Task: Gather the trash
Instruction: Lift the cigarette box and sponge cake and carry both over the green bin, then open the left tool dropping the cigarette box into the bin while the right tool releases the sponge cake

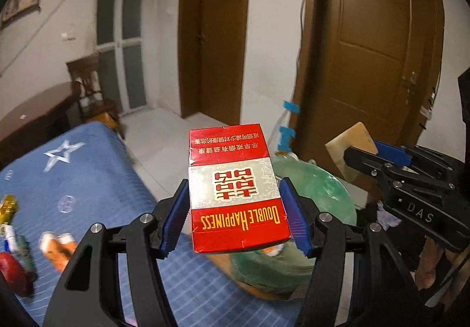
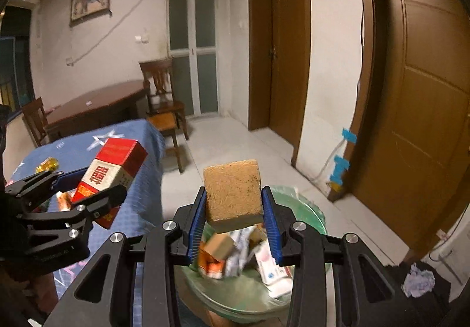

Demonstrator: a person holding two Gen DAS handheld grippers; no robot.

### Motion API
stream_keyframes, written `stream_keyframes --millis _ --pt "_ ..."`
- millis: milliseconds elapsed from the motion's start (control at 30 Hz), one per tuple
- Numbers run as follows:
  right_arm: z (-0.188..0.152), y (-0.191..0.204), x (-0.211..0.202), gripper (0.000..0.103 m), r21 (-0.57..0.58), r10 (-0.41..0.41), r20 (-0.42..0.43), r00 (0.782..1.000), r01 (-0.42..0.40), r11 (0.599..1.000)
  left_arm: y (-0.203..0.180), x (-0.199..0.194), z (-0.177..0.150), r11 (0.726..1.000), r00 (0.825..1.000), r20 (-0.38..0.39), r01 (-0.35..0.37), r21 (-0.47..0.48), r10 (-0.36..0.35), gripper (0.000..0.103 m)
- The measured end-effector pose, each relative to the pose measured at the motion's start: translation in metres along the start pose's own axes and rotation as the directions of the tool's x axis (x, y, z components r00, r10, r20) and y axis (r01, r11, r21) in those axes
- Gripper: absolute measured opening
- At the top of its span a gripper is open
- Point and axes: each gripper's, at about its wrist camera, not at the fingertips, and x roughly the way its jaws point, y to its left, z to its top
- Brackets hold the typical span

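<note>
Right wrist view, bin [image 2: 311, 209] litter visible, right tongs [image 2: 233, 215] clamping sponge [image 2: 233, 191], left tongs [image 1: 233, 218] clamping cigarette pack [image 1: 235, 186].

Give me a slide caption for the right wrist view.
Right gripper holds a sponge above the trash bin.

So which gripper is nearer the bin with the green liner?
Right. The right gripper, shut on the sponge, hangs over the bin. The left gripper, holding the cigarette pack, is beside it, nearer the blue-covered table.
</note>
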Motion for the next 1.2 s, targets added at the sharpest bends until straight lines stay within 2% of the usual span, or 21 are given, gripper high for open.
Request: stream_keyframes --millis 200,500,967,1200 --pt "-0.006 -0.042 0.047 0.038 0.068 0.023 -0.1 0.995 -0.016 0.998 -0.018 0.035 -0.006 0.999 0.996 -0.08 0.041 0.028 -0.038 0.059" --pt "-0.028 -0.053 0.099 0.038 0.105 0.032 -0.197 0.98 -0.012 0.994 -0.033 0.064 -0.011 0.996 0.987 -0.15 0.068 0.05 -0.06 0.059" --pt "-0.046 -0.054 0.106 0.038 0.114 0.025 -0.234 0.972 0.002 0.994 -0.039 0.104 -0.01 0.994 0.97 -0.228 0.1 0.043 -0.087 0.059" --pt "-0.05 -0.052 0.112 0.038 0.117 0.028 -0.241 0.97 0.001 0.993 -0.041 0.108 -0.011 0.994 0.968 -0.233 0.102 0.046 -0.088 0.059"
